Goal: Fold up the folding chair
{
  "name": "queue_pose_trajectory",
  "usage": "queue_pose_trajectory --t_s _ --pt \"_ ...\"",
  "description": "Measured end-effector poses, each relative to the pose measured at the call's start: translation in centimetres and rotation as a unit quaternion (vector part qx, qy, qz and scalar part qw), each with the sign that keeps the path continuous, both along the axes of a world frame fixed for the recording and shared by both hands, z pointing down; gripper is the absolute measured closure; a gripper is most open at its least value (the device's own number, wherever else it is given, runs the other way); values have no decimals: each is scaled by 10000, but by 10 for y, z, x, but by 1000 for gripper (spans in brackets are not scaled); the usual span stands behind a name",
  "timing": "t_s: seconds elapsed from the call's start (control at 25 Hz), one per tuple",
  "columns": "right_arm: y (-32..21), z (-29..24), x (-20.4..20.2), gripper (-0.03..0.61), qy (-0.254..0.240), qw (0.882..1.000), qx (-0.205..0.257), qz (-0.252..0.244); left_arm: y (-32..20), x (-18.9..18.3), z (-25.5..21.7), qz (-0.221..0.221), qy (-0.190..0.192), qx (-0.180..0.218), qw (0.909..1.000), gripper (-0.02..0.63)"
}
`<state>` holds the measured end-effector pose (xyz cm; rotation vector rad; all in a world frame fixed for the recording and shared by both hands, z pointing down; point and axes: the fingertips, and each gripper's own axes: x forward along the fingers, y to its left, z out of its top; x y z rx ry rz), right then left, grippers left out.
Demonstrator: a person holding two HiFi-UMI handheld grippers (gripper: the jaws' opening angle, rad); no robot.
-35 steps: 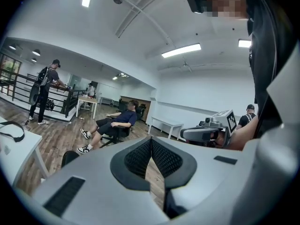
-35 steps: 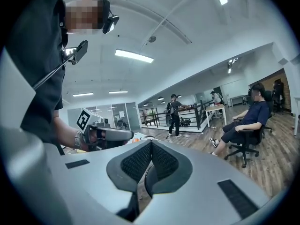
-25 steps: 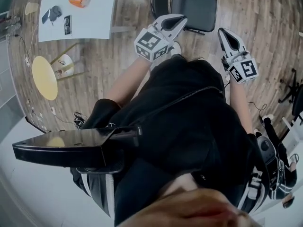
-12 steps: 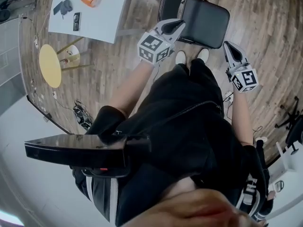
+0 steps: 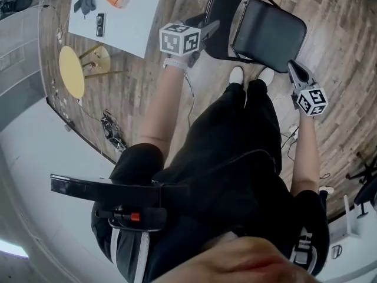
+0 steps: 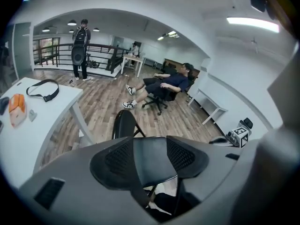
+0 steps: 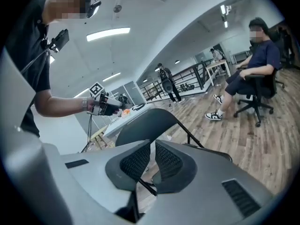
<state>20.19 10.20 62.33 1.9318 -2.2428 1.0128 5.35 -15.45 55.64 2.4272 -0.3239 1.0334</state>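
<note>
**A:** Folding chair [image 5: 268,31] folded yet?

**B:** Nope, it's standing open on the wood floor, just past the person's shoes [image 5: 237,74]. The left gripper [image 5: 211,26] is at its left edge. Its jaws have just been opening and are spread now, with the seat in the gap, unpinched. The right gripper [image 5: 293,69] is by the right edge, tongs pressed together, empty.

**A:** Why flank it?

**B:** Probably to lift the seat from both sides. The white table [image 5: 126,16] sits further off.

Folding chair [image 5: 269,34] seat: black, smooth, faint sheen. Frame [image 7: 189,133]: thin black metal tube. Floor [image 5: 147,81]: matt wood planks. Desk [image 5: 126,22] top: white, smooth. My left gripper [image 6: 150,146]: matt grey plastic, pads [image 6: 118,157] dark, dimpled.
</note>
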Motion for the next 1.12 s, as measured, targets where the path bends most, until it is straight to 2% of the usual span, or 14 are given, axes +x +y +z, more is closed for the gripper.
queue_pose_trajectory --t_s 0.16,0.28,0.52,0.72,0.84,0.92,1.12 --pt "3 73 21 551 -400 9988 -271 52 -37 -1 39 -259 -450 45 9986 373" --pt "15 128 27 494 -635 9963 -532 238 -42 -7 68 -242 -693 -66 9973 370" --pt "23 224 67 413 -1338 9839 -853 825 -61 0 106 -207 -882 -295 9954 367" --pt "36 300 96 319 -2141 9606 -1106 1384 -65 0 125 -33 -1225 -382 9917 367" --pt "54 339 111 293 -2557 9439 -1335 1606 -57 9 137 13 -1180 -770 9900 367" --pt "64 366 117 279 -2827 9336 -1538 1577 -56 12 144 40 -1229 -877 9885 367" --pt "53 400 111 262 -3488 9141 -1761 1082 -57 12 155 115 -1471 -883 9851 368"
